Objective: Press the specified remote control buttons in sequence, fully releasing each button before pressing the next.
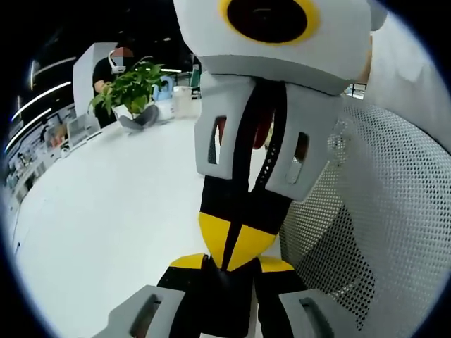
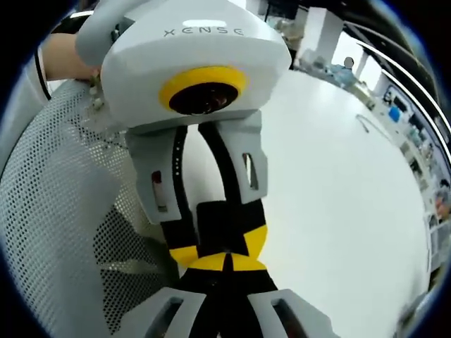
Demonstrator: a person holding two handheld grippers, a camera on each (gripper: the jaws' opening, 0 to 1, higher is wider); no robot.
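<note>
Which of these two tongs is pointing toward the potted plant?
The left tongs: the potted plant stands ahead of them on the table. The right tongs face back at them, tip to tip.

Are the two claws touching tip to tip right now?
Touching. In the left gripper view, the right claw's yellow tips butt against the left claw with no gap; the right gripper view agrees.
</note>
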